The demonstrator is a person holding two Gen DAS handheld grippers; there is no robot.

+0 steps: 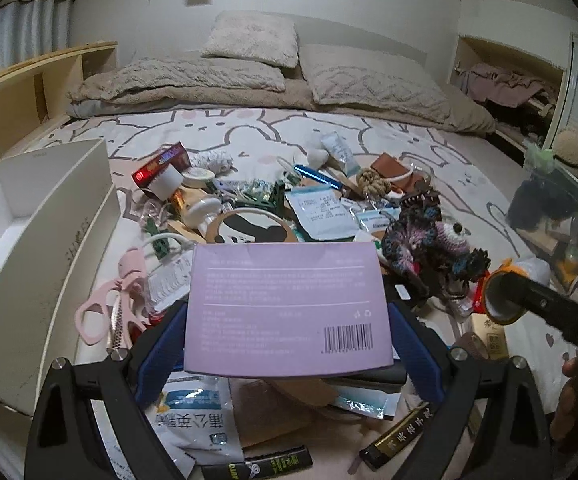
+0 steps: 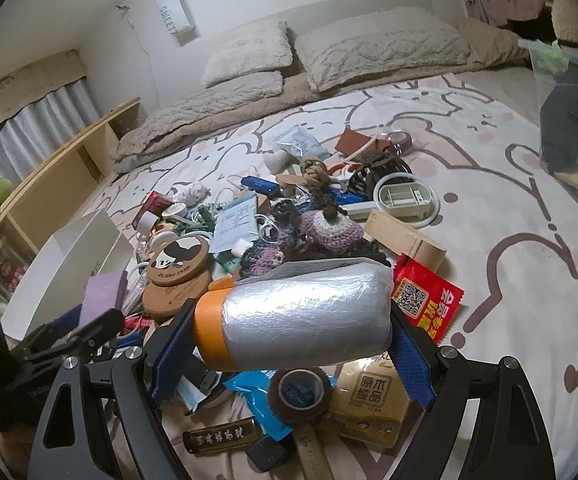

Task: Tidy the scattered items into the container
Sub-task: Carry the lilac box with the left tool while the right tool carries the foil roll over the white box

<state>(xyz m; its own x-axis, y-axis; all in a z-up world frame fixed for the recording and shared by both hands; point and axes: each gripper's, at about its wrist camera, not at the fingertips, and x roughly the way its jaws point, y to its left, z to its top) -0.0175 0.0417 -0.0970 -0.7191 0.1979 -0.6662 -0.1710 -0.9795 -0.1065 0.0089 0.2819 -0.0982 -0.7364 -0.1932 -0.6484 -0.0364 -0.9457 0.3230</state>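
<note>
In the left wrist view my left gripper (image 1: pixel 287 344) is shut on a flat purple box (image 1: pixel 289 300), barcode side up, lifted above the clutter on the bed. The white open container (image 1: pixel 49 216) stands just to its left. In the right wrist view my right gripper (image 2: pixel 291 352) is shut on a roll of clear plastic film (image 2: pixel 309 308) with an orange end, held sideways over the pile. The same roll's end (image 1: pixel 501 296) shows at the right of the left wrist view. The purple box (image 2: pixel 101 292) and the container (image 2: pixel 69 264) lie to the left.
A heap of scattered items covers the rabbit-print sheet (image 2: pixel 509 208): panda coaster (image 1: pixel 249 228), pink scissors (image 1: pixel 105 308), crochet pieces (image 2: pixel 329 228), brown tape roll (image 2: pixel 301 392), red packet (image 2: pixel 425 296). Pillows (image 1: pixel 249 40) lie at the back, a wooden shelf (image 1: pixel 29 80) on the left, and a clear bag (image 1: pixel 561 220) on the right.
</note>
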